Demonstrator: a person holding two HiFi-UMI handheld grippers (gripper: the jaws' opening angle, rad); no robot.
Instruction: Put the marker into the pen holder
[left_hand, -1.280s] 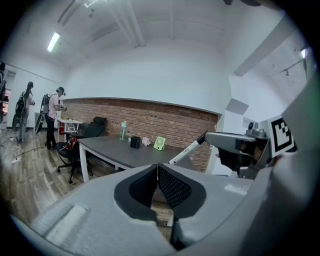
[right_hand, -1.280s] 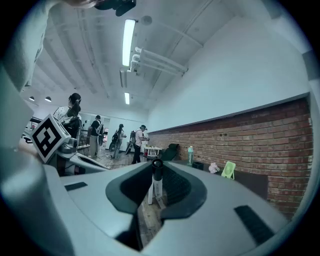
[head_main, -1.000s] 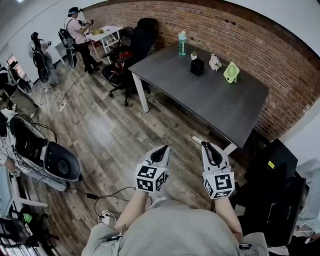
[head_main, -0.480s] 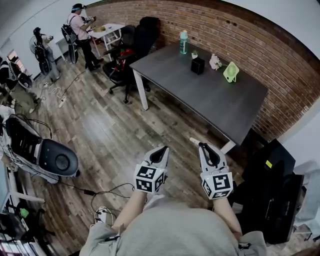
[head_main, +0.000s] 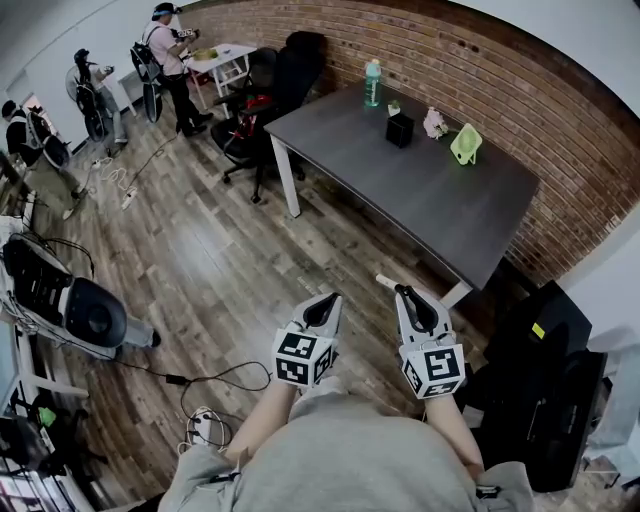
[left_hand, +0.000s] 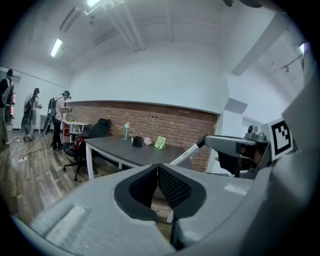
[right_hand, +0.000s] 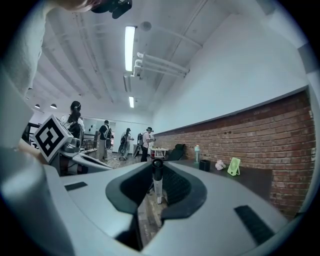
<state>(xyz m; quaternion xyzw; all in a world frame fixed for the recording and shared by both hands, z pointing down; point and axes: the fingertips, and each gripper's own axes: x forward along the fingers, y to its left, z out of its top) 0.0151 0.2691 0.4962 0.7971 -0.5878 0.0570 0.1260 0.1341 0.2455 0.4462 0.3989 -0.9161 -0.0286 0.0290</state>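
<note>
My left gripper (head_main: 323, 303) hangs at about 7 o'clock in the head view, its tongs pressed together on nothing. I judge it has no job here beyond keeping clear. Just beside it, toward 3 o'clock, my right gripper (head_main: 407, 293) pinches the marker (right_hand: 157, 181), whose white barrel pokes out of the jaws toward 10 o'clock in the head view. Both grippers are over the wooden floor (head_main: 220, 260), well apart from the table (head_main: 450, 215).

The holder (head_main: 400, 130), a small black box, stands on the far side of the table, at 12 o'clock from my right gripper. It sits between a bottle (head_main: 372, 84) at its 10 o'clock and a green fan (head_main: 462, 145) at its 3 o'clock.

The step in hand, as I read it, is the carry. To do it well I should walk in close and keep the pinch firm. Then I turn the marker upright above the holder's mouth and come straight down, so I knock neither fan nor bottle.
</note>
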